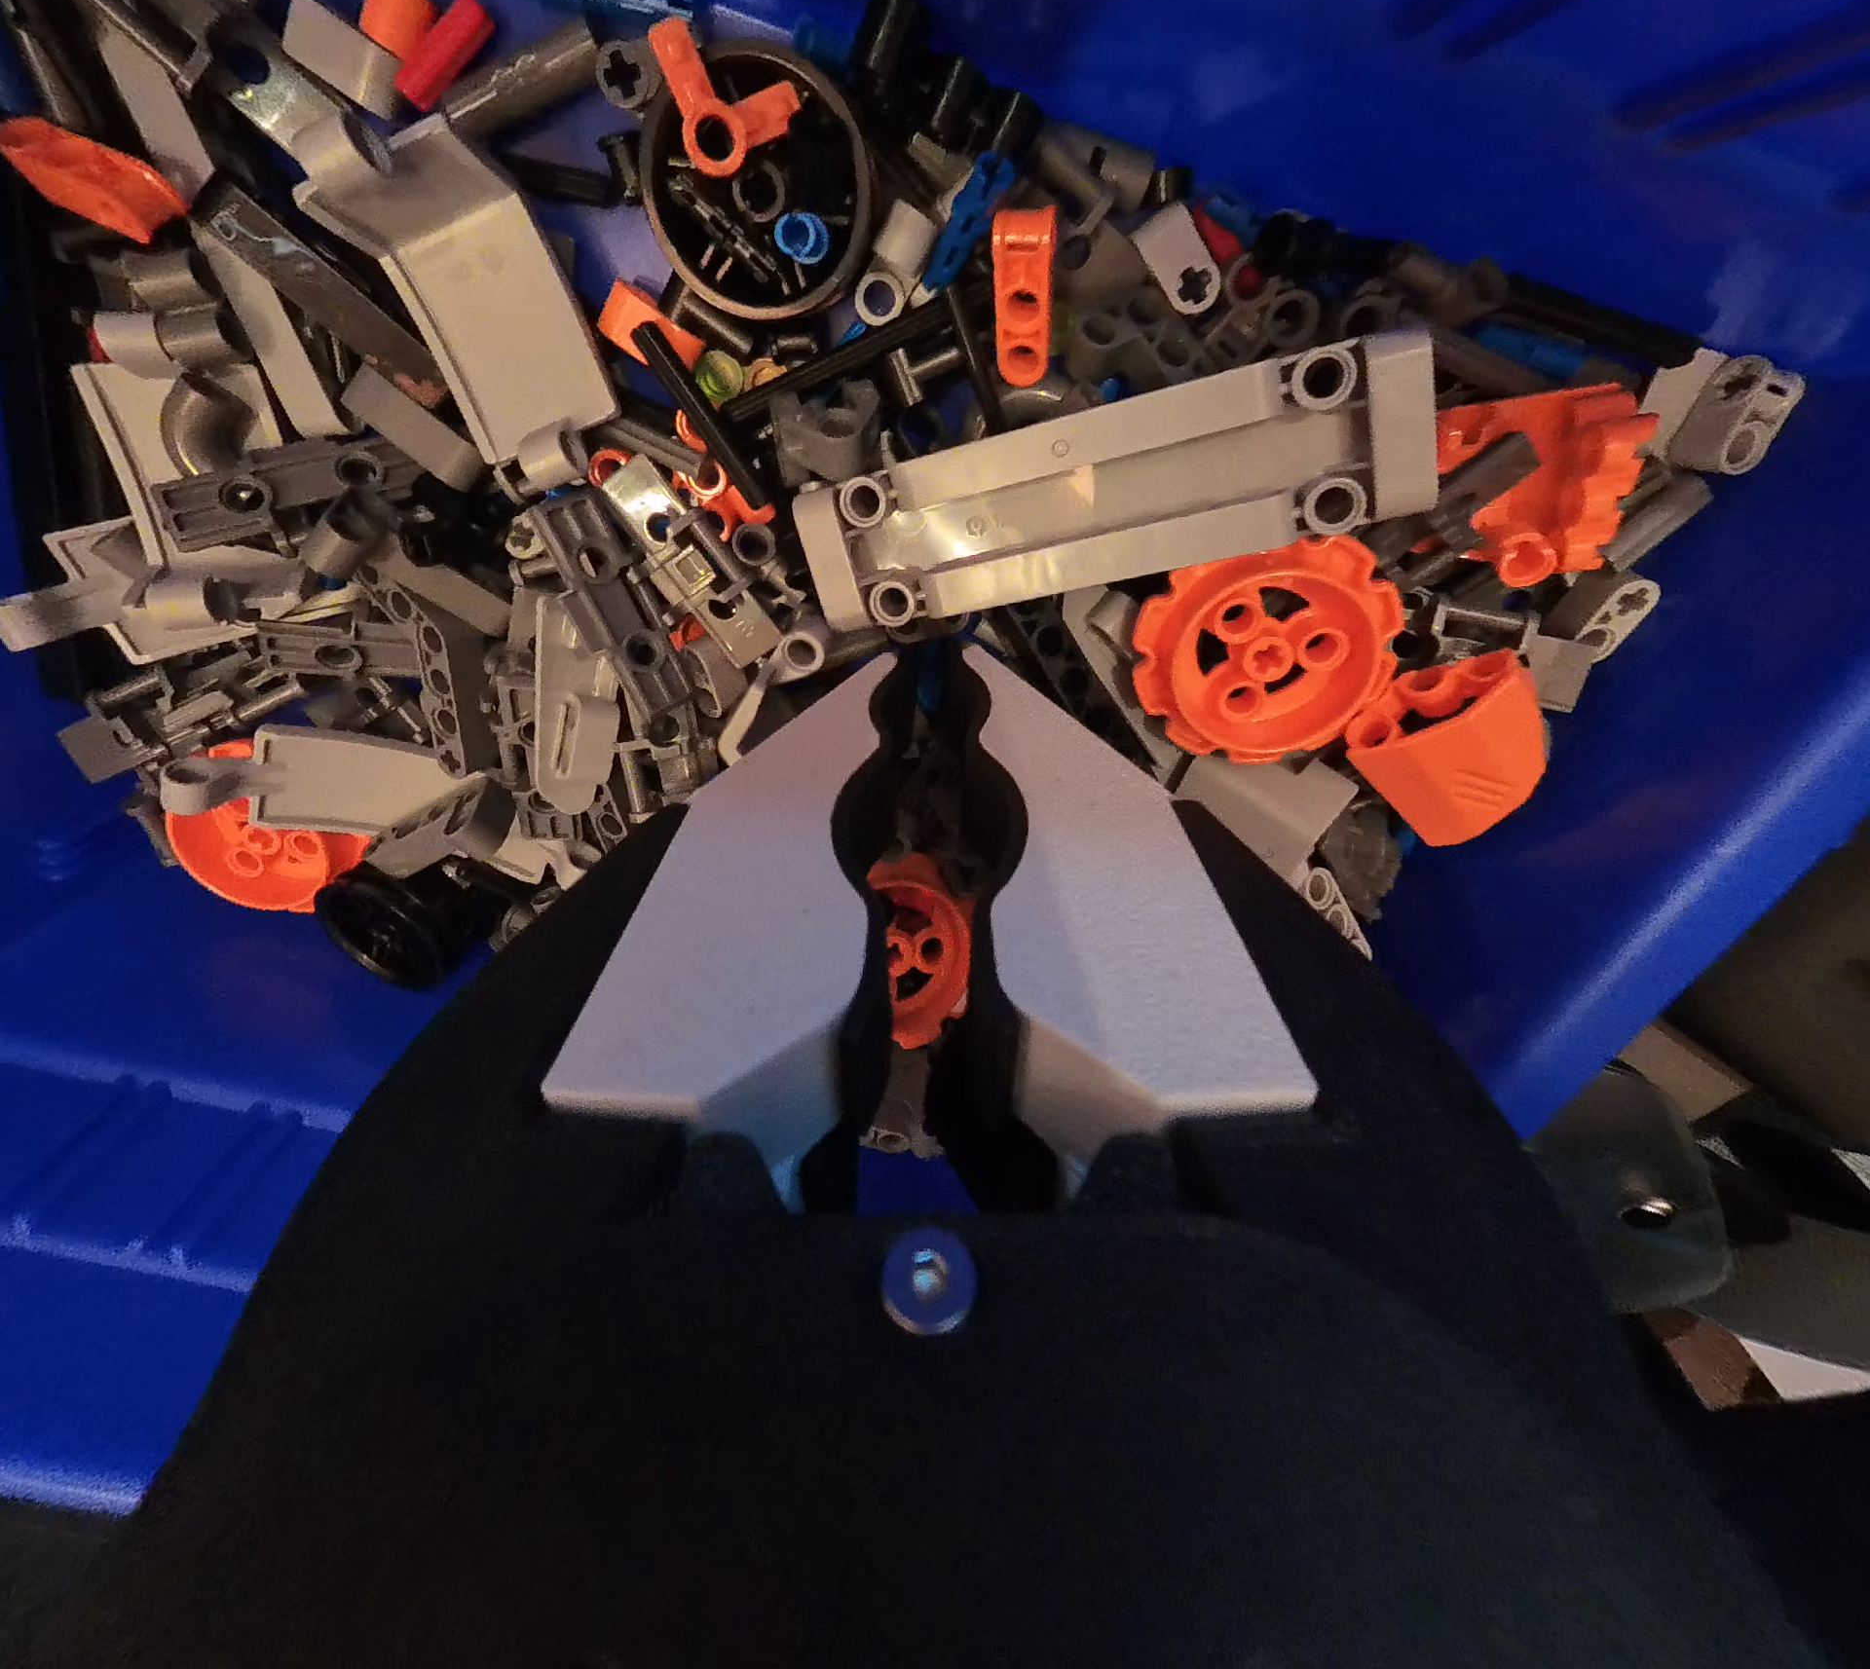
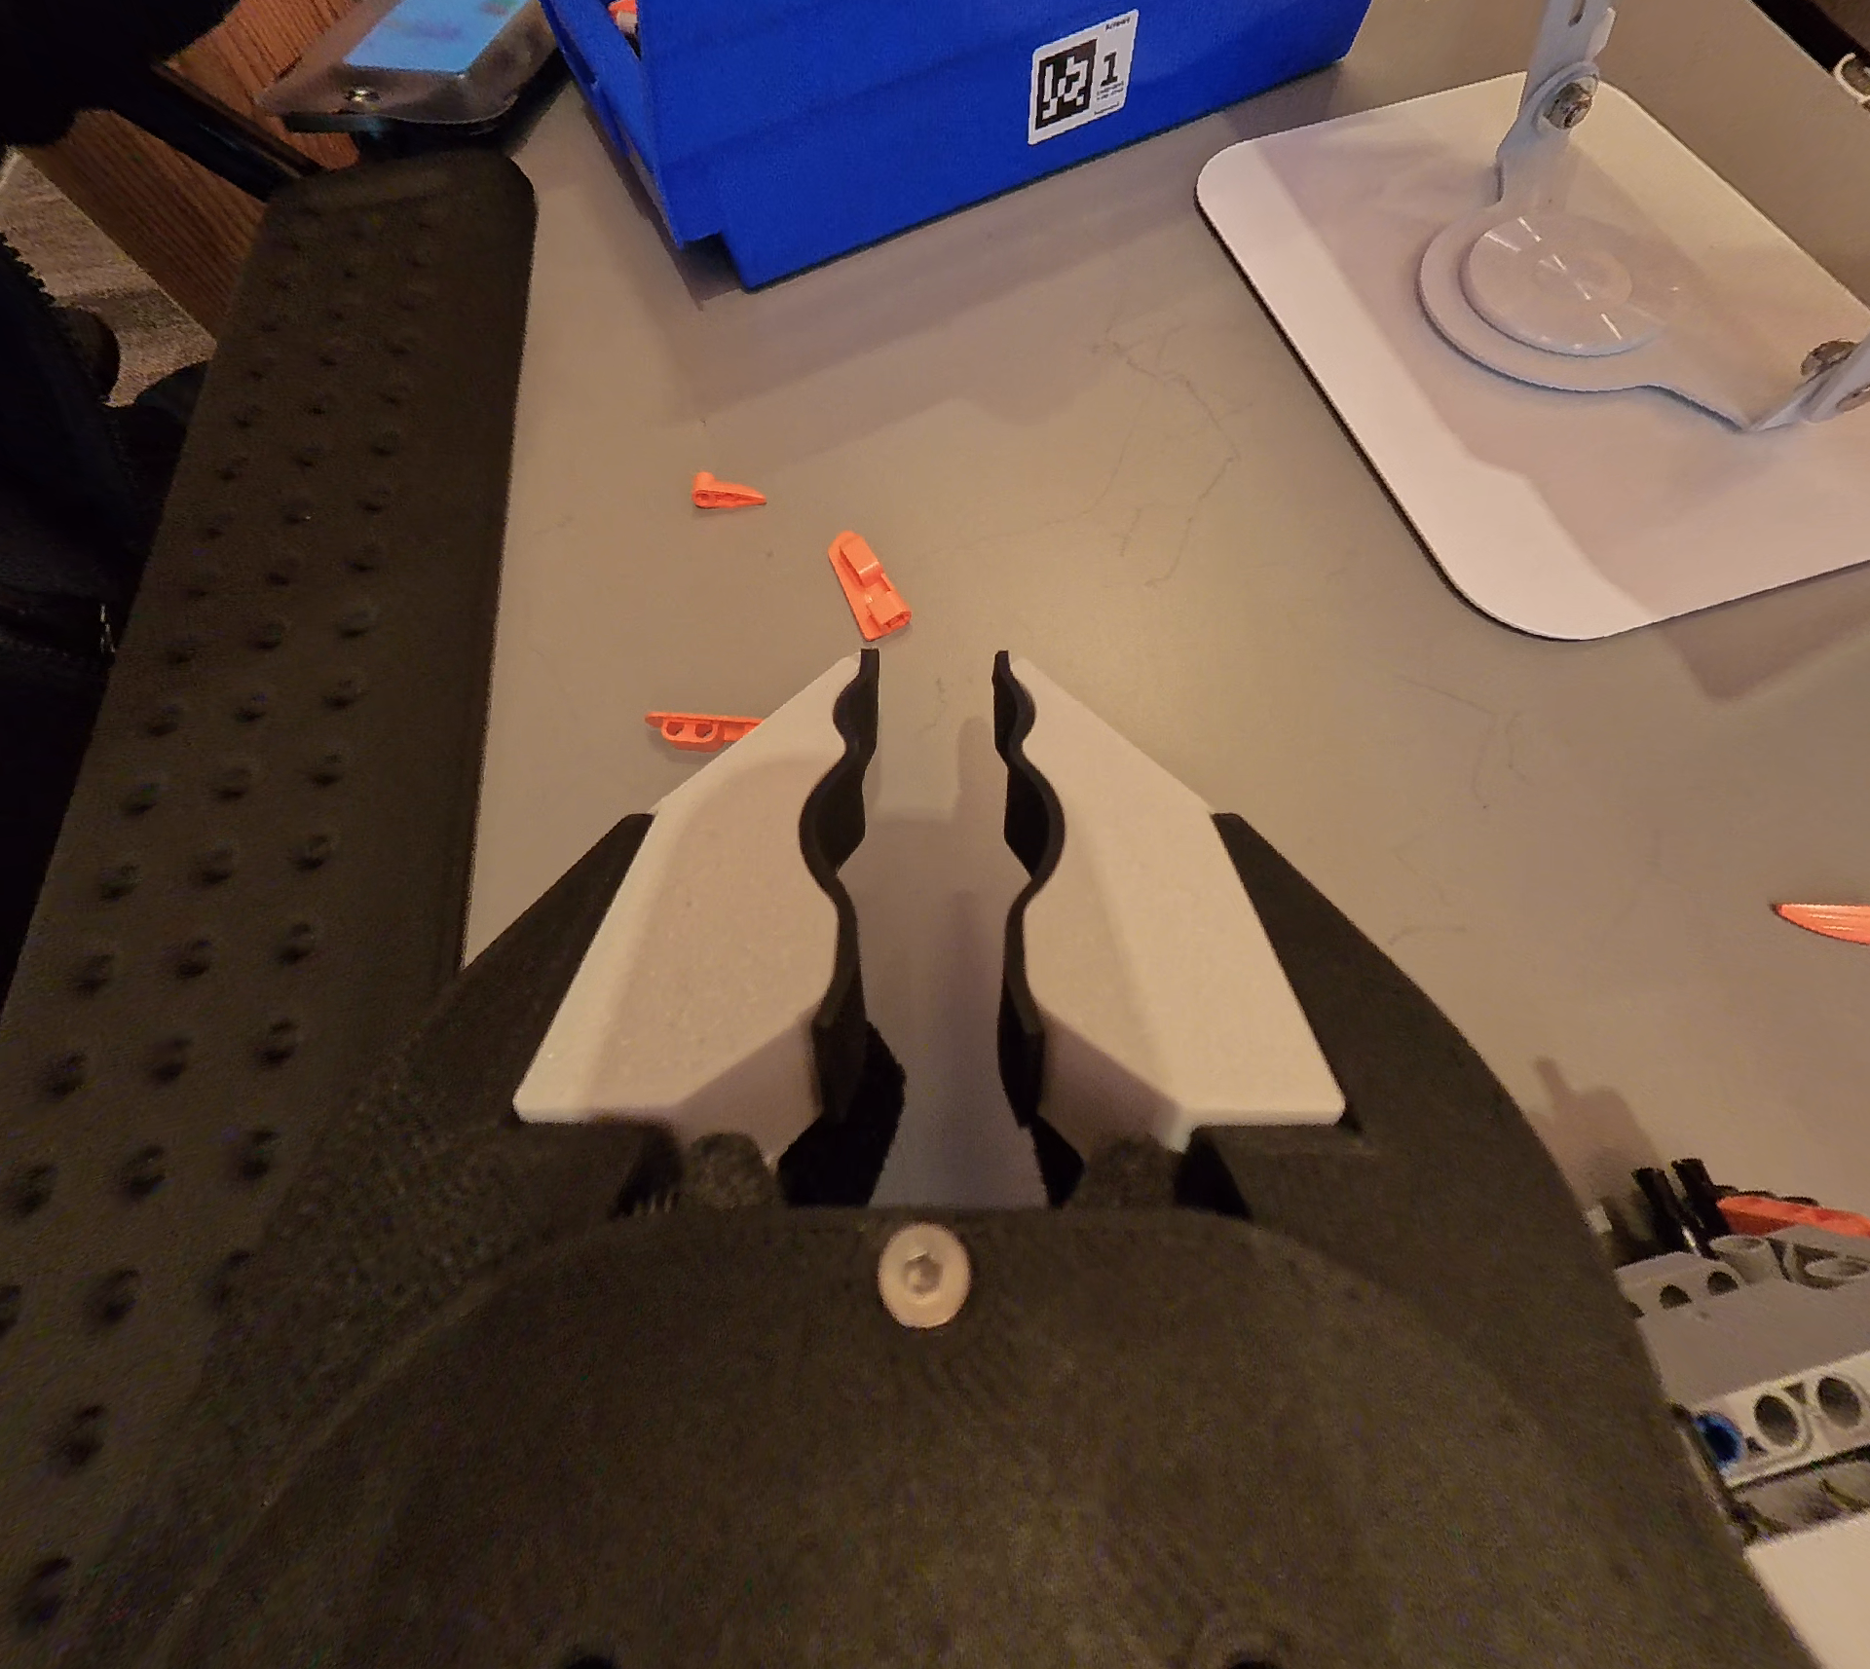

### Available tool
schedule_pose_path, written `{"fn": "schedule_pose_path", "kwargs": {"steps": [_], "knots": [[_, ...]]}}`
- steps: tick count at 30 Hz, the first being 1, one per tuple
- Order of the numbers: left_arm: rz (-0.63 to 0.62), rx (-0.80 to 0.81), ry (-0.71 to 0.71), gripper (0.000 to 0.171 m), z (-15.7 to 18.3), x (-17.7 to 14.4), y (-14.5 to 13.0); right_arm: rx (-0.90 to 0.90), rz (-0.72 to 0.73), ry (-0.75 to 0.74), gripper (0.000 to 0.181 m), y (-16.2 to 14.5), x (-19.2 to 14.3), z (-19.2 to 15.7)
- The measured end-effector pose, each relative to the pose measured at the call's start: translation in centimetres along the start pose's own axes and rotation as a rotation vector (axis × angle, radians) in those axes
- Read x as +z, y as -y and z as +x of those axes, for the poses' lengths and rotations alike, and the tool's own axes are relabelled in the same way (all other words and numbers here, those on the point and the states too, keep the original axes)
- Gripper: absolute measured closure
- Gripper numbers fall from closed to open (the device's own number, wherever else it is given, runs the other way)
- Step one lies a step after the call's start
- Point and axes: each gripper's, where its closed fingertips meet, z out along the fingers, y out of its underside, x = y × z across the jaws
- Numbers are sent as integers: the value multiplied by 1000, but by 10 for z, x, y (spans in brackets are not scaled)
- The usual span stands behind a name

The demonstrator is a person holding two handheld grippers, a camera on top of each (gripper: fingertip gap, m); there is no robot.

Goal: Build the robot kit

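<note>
The left gripper (image 1: pixel 926 659) is inside the blue bin (image 1: pixel 1417 52), its jaws drawn nearly together over the heap of plastic construction pieces (image 1: pixel 567 508); the tips meet at the near edge of the long light-grey beam panel (image 1: pixel 1113 487), and whether they clamp any piece cannot be told. An orange gear wheel (image 1: pixel 923 943) shows through the narrow slot between the fingers, lying below them in the heap. A larger orange gear wheel (image 1: pixel 1265 649) lies just to the right of the tips, touching an orange curved shell piece (image 1: pixel 1457 755); a black round rim (image 1: pixel 754 179) with an orange connector on it lies farther off. The right gripper (image 2: pixel 936 659) is released, jaws apart and holding nothing, above the grey table (image 2: pixel 1113 508). An orange slotted piece (image 2: pixel 868 585) lies just beyond the left fingertip, an orange flat piece (image 2: pixel 698 727) beside that finger, and a small orange wedge (image 2: pixel 726 491) farther off. The bin stands beyond them, a white stand base (image 2: pixel 1417 457) to its right, and a black studded mat (image 2: pixel 253 710) to the left.
</note>
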Motion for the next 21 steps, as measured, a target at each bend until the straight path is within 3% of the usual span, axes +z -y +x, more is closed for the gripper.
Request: {"fn": "schedule_pose_path", "kwargs": {"steps": [3,13,21], "knots": [[15,2,-12,168,3,-2,0,-1,4,-2,161,1,-1,0],[278,-31,13,168,5,-51,12,-8,21,-5,160,5,-3,-1],[522,57,53,168,46,-114,47,-29,44,-7,160,13,-5,-5]]}}
